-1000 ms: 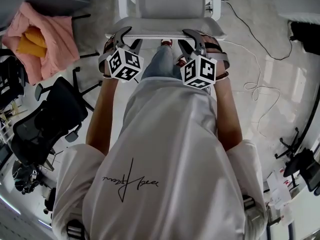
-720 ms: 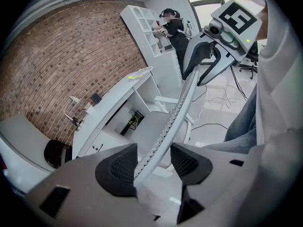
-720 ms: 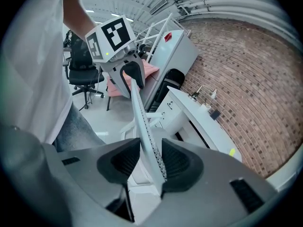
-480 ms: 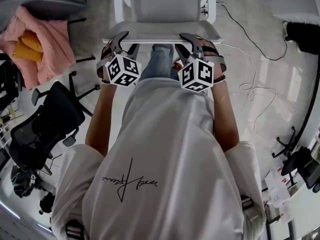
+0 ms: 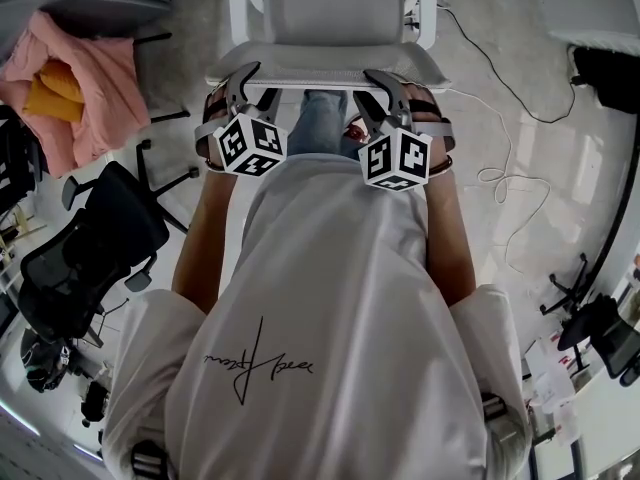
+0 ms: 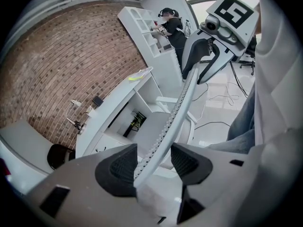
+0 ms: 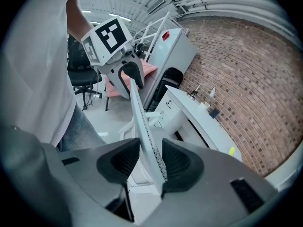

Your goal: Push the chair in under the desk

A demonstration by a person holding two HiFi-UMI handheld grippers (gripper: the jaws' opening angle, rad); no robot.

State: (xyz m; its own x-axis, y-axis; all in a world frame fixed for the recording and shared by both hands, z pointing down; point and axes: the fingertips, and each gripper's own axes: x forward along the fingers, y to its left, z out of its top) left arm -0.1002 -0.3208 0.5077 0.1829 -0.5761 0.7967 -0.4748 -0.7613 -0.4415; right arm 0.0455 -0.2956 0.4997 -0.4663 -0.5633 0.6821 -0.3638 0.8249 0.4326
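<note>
Left gripper view: chair point(image 6: 176, 111) betw. fingers point(image 6: 119, 168)

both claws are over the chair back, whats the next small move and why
Probably push both claws forward together, rolling the chair toward the desk. The left claw and right claw each straddle the top of the chair back, not clamped, and the seat looks short of the desk's opening.

Ahead: chair point(image 5: 335, 13), back rim inside left tongs point(image 6: 154, 161) and right tongs point(image 7: 150, 161); bench point(image 6: 118, 98) behind it. At left: second chair point(image 5: 90, 248) and cloth point(image 5: 95, 78). At right: cable point(image 5: 500, 178) on floor point(image 5: 560, 98).
</note>
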